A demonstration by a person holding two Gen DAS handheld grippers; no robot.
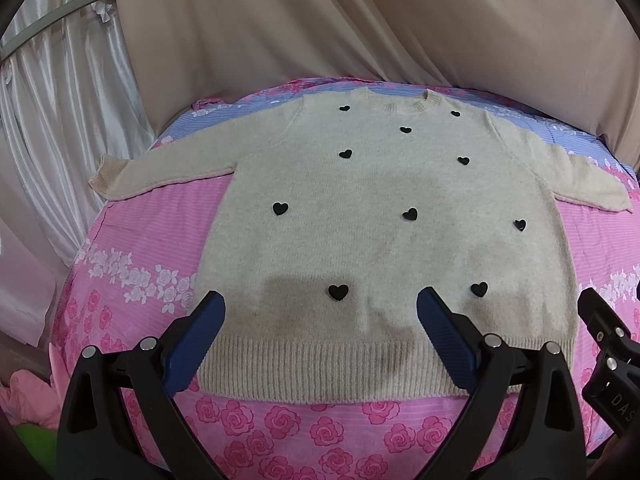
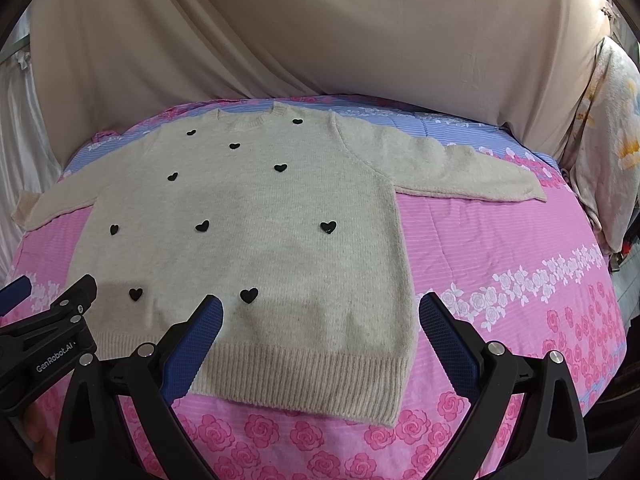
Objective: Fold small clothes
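Note:
A cream knit sweater (image 1: 380, 248) with black heart patches lies flat, face up, on the pink bed, sleeves spread, ribbed hem nearest me. It also shows in the right wrist view (image 2: 256, 248). My left gripper (image 1: 320, 308) is open and empty, hovering above the hem's left part. My right gripper (image 2: 320, 312) is open and empty, above the hem's right corner. Each gripper shows at the edge of the other's view: the right gripper (image 1: 600, 336) and the left gripper (image 2: 60, 308).
A pink rose-print bedsheet (image 1: 132, 248) with a blue band at the far side covers the bed. Beige drapes (image 1: 360, 20) hang behind it. White satin curtains (image 1: 60, 100) hang at the left. A floral pillow or quilt (image 2: 608, 140) stands at the right edge.

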